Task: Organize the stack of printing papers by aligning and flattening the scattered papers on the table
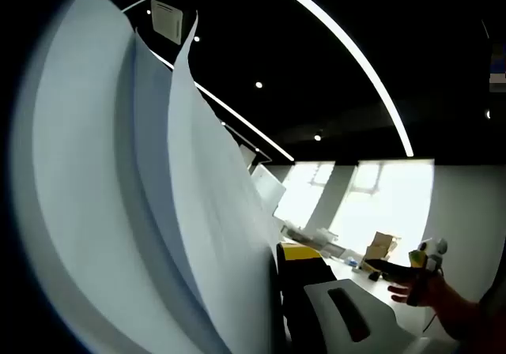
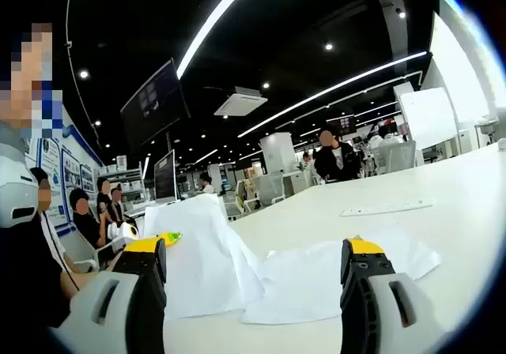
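While I hold a paper sheaf (image 1: 158, 212) upright, L tongs' state untellable, R tongs (image 2: 253, 291) apart; loose sheets (image 2: 316, 279) left on table (image 2: 379, 235).

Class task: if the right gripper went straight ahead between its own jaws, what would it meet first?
Probably the loose white papers lying on the table; the right gripper is open with nothing nearer between its jaws. Depth is uncertain.

Both grippers (image 2: 253, 291) — white bodies, black jaws w/ yellow tips; sleeve (image 2: 28, 291) seemingly dark.
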### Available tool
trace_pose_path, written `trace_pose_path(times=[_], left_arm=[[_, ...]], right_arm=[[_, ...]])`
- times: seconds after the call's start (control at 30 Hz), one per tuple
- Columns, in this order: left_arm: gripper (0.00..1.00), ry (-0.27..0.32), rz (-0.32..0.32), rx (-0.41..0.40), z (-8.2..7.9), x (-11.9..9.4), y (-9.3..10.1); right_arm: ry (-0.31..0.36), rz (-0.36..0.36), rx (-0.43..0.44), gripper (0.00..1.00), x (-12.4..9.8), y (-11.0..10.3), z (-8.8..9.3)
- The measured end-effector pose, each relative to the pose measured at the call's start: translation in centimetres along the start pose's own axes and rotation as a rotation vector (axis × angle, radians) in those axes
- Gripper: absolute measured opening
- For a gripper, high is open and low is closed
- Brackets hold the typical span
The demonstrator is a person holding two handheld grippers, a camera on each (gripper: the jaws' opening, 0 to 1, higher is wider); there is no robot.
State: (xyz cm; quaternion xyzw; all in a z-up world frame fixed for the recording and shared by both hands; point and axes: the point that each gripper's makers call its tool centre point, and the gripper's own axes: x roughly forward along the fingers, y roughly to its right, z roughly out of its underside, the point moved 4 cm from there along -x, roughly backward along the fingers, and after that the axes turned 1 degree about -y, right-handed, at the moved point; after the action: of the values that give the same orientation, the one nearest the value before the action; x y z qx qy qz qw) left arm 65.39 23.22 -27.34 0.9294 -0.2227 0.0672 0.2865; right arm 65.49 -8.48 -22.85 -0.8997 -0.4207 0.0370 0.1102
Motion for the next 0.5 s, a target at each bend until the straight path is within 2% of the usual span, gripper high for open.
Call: trace_pose_path(times=[0.5], left_arm=[[0.10, 0.002, -0.001, -0.003, -0.1, -0.1, 0.0]], right_arm=[[0.007, 0.044, -0.005, 0.87, -1.6, 0.6, -0.1]])
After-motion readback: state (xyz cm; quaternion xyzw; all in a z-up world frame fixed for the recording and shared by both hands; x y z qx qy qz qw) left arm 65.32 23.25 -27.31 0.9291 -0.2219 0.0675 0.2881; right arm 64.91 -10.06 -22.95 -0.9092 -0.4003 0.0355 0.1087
